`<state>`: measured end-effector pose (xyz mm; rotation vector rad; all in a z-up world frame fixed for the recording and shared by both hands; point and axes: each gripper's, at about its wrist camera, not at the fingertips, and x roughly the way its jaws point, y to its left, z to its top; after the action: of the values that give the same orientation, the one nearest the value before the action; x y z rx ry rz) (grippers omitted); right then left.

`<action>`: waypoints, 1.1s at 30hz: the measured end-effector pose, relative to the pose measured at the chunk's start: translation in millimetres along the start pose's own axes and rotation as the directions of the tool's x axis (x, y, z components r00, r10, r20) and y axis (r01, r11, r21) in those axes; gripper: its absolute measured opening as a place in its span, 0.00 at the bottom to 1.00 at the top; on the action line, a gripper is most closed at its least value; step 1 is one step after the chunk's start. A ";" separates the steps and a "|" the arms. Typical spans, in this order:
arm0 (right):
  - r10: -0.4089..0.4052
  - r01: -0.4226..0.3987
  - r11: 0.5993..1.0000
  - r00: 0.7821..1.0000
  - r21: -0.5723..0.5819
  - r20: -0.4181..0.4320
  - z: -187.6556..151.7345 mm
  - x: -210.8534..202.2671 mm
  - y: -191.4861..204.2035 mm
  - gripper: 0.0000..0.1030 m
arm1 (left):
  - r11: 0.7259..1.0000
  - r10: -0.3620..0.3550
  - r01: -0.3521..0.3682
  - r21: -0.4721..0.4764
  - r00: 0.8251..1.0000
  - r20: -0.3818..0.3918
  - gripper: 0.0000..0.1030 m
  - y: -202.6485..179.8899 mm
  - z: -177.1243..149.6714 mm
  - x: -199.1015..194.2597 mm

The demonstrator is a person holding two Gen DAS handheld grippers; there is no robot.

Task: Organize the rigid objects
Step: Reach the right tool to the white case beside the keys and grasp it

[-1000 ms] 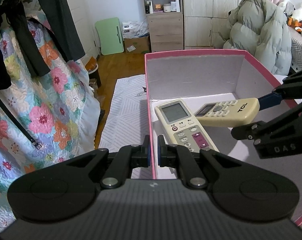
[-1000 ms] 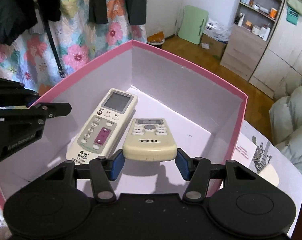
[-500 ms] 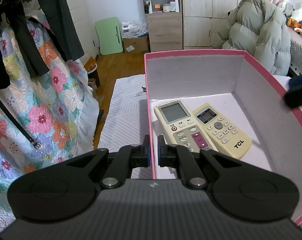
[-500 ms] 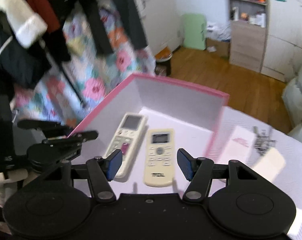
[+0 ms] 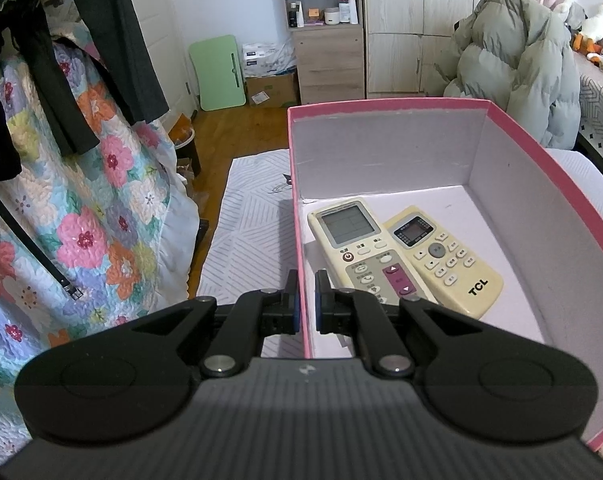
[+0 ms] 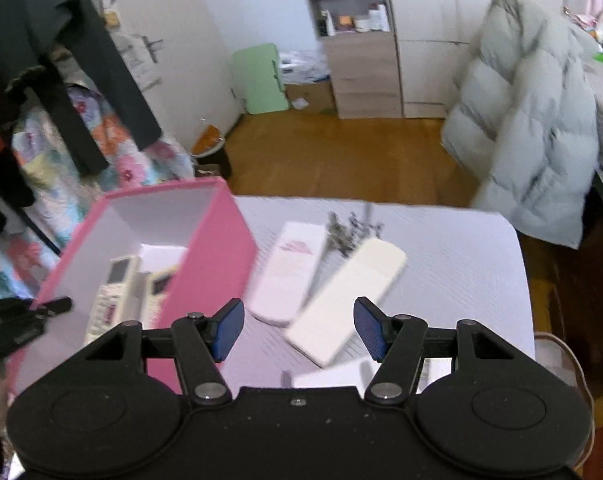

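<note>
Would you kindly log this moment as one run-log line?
left hand-held gripper: shut on pink box wall | right hand-held gripper: open, empty, above table items | two remotes in box

Left wrist view looks down close at the pink box (image 5: 385, 104); right wrist view, farther right, shares that box (image 6: 221, 236).

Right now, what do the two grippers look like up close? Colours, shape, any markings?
Both match: matte black bodies with two round domed discs, angular black linkage arms on silver pivot pins, and blue pads on the fingers. Left gripper, right gripper; a blue pad shows clearly. No cables, sleeves or readable markings visible.
</note>
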<state>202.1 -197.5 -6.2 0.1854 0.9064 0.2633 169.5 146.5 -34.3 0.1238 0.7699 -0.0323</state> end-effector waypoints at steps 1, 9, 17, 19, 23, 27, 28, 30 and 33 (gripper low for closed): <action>0.005 -0.005 1.000 1.000 0.015 -0.011 -3.2 7.2 -4.0 0.64 | 1.000 0.000 0.000 -0.002 1.000 0.000 0.06 0.0 0.0 0.0; 0.052 -0.047 0.997 0.994 0.054 -0.101 -3.6 52.5 -30.1 0.44 | 1.000 -0.003 0.003 0.022 1.000 0.004 0.06 0.0 0.1 -0.1; -0.015 0.040 0.990 0.984 0.138 -0.177 14.4 102.1 -50.5 0.56 | 1.000 -0.005 0.005 0.018 1.000 0.031 0.06 -1.0 -1.5 -2.8; -0.001 0.027 0.987 0.987 0.157 -0.164 20.7 112.2 -50.7 0.66 | 1.000 -0.002 0.002 0.020 1.000 0.029 0.06 -1.5 -0.5 -2.2; -0.023 0.043 0.990 0.989 0.132 -0.147 30.9 124.5 -42.8 0.71 | 1.000 0.008 -0.009 0.015 0.999 0.031 0.06 -4.3 1.7 -0.4; -0.040 0.047 0.997 0.995 0.068 -0.095 29.6 127.3 -33.5 0.73 | 0.999 0.014 -0.015 0.029 0.999 0.041 0.06 -4.5 -1.6 -1.9; -0.036 0.041 0.997 0.995 0.062 -0.089 29.0 126.5 -34.1 0.71 | 1.000 0.010 -0.011 0.027 0.999 0.042 0.06 -3.3 -2.3 -2.3; -0.033 0.038 0.997 0.996 0.060 -0.086 29.3 121.8 -37.7 0.62 | 1.000 0.007 -0.008 0.022 0.999 0.043 0.06 -2.6 -3.0 -2.7; -0.037 0.042 0.998 0.993 0.045 -0.114 28.3 117.1 -45.7 0.58 | 1.000 0.007 -0.008 0.025 0.999 0.043 0.06 -2.4 -3.3 -2.9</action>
<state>300.2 -207.0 -89.2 0.1981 1.0281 0.2172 165.0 144.5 -34.8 0.1494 0.7262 -0.0375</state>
